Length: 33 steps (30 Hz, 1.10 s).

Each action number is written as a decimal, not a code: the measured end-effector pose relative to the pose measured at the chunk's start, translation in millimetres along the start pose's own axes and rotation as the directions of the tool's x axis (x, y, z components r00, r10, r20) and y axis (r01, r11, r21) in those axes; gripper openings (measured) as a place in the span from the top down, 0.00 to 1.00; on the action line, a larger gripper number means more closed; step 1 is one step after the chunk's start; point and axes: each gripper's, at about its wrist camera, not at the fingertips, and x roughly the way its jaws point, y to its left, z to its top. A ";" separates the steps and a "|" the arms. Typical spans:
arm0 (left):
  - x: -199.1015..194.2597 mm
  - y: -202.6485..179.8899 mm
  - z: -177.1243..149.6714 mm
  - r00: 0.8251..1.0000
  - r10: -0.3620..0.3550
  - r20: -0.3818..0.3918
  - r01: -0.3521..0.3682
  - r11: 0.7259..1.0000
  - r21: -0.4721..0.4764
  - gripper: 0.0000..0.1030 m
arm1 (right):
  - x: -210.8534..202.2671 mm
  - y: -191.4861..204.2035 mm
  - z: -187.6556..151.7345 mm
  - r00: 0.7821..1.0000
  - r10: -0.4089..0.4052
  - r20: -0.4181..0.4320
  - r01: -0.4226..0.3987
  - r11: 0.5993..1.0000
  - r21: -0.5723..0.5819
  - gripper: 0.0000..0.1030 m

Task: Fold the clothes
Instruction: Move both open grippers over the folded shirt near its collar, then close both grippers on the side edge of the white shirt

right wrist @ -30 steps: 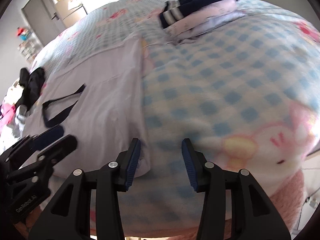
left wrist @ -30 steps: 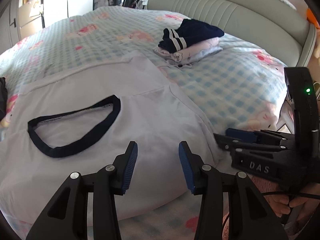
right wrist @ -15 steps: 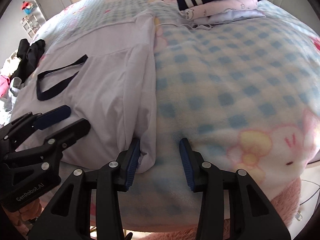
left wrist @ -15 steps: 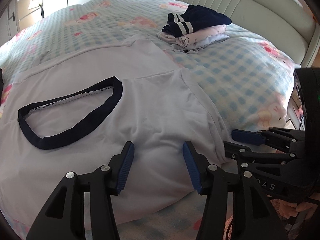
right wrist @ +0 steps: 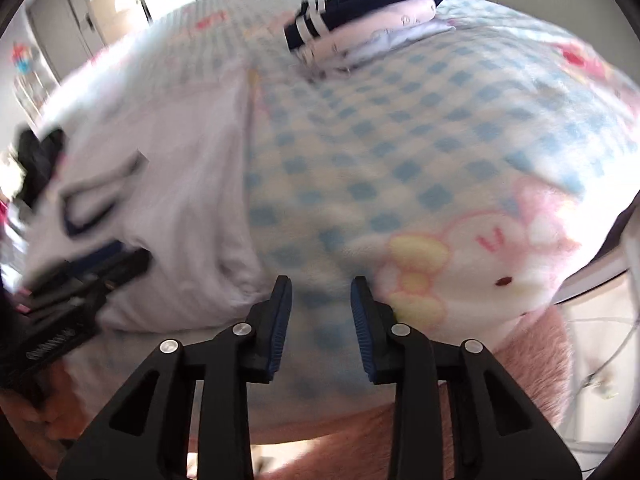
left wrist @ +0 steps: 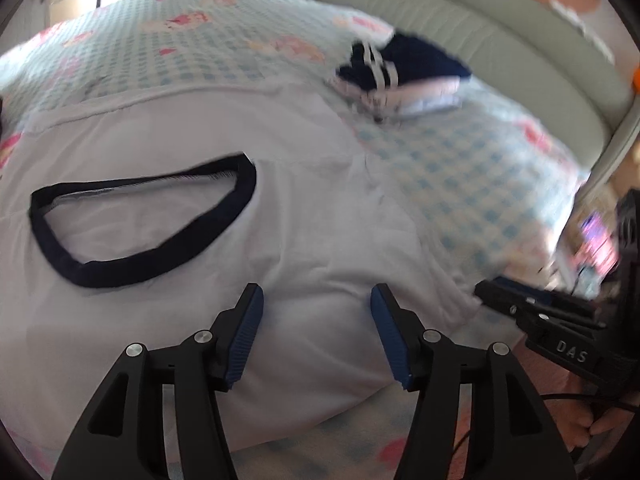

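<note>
A white T-shirt (left wrist: 320,216) with a dark navy collar (left wrist: 140,256) lies spread flat on the checked bed cover. My left gripper (left wrist: 316,308) hovers open just above the shirt's near part, right of the collar, holding nothing. In the right wrist view the same shirt (right wrist: 176,184) lies to the left, its folded sleeve edge near the fingers. My right gripper (right wrist: 321,300) stands open over the bare blanket beside that edge, with nothing between its fingers. Each gripper shows in the other's view: the right gripper (left wrist: 536,308), the left gripper (right wrist: 92,276). Both views are blurred.
A stack of folded clothes (left wrist: 404,76), dark navy with white stripes on top, sits further back on the blue-checked blanket (right wrist: 400,140). A padded green headboard (left wrist: 500,40) rises behind. Dark garments (right wrist: 36,160) lie at the far left. The bed's pink edge (right wrist: 532,360) drops off near me.
My right gripper has slid right, off the shirt's sleeve edge and over bare blanket, its jaws a little narrower. My left gripper has edged forward over the shirt. Both views have blurred.
</note>
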 end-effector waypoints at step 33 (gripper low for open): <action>-155.2 192.1 -84.6 0.956 0.221 0.195 -0.109 0.880 -0.463 0.45 | 2.6 40.7 5.5 0.999 0.015 0.037 -0.020 0.992 0.127 0.56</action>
